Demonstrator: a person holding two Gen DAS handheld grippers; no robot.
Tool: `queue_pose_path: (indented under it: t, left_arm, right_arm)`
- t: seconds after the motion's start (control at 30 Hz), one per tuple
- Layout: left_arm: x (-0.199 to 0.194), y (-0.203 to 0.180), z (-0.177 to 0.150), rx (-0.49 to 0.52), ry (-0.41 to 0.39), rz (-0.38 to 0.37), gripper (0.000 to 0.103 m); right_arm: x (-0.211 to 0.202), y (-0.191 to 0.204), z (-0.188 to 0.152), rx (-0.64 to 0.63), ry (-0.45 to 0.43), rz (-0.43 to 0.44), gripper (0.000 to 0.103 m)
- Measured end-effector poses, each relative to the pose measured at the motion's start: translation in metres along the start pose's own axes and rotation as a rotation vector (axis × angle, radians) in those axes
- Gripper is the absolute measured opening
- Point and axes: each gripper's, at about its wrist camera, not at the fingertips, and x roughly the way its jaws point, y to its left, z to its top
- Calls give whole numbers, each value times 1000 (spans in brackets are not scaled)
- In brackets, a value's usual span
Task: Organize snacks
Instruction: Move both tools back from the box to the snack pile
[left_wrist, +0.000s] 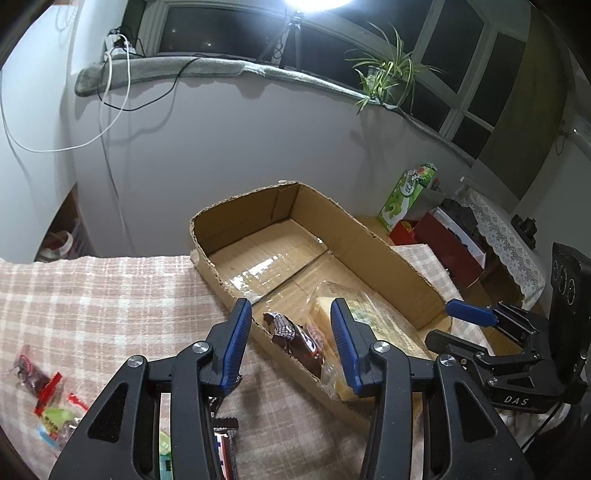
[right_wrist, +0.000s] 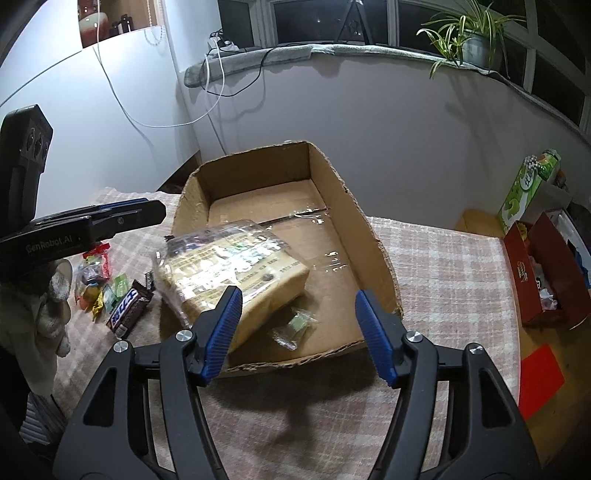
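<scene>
An open cardboard box (left_wrist: 388, 251) (right_wrist: 369, 236) sits on the checked cloth. A yellow cake in a clear wrapper (right_wrist: 236, 273) (left_wrist: 365, 306) lies tilted inside it, leaning over the left wall. A brown chocolate bar (left_wrist: 291, 339) lies in the box by the near wall, below my left gripper (left_wrist: 290, 306) (right_wrist: 155, 212), whose jaws stand apart from it. My right gripper (right_wrist: 299, 295) (left_wrist: 469, 312) is open over the box's near edge, with a small green sweet (right_wrist: 295, 325) below it. A Snickers bar (right_wrist: 127, 308) and loose sweets (right_wrist: 96, 280) (left_wrist: 48, 406) lie on the cloth left of the box.
A green carton (right_wrist: 524, 188) (left_wrist: 406, 192) and a red box (right_wrist: 543, 273) stand on a lower surface to the right. A gloved hand (right_wrist: 44, 306) holds the left gripper. The wall and a window sill with a plant (right_wrist: 465, 33) are behind the box.
</scene>
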Motion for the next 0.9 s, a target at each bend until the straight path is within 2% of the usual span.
queue_pose_path:
  t: [0.33,0.43,0.57,0.9]
  left_arm:
    - [-26,2,-3,-5,-30,-4,43]
    - [-37,5,-4,-10,-45,0,52]
    - [-55,9,-7,-10,-70,8,53]
    - [-94,41,-23,-52,-103,43,53]
  right_arm:
    - [-20,22,-2,-28,-16,9,66]
    - [-27,31,-1,-38,-25,14,66]
    - [-36,44,-3,-51,-31,30,66]
    - [-44,83,-9,-95,-30,78,66]
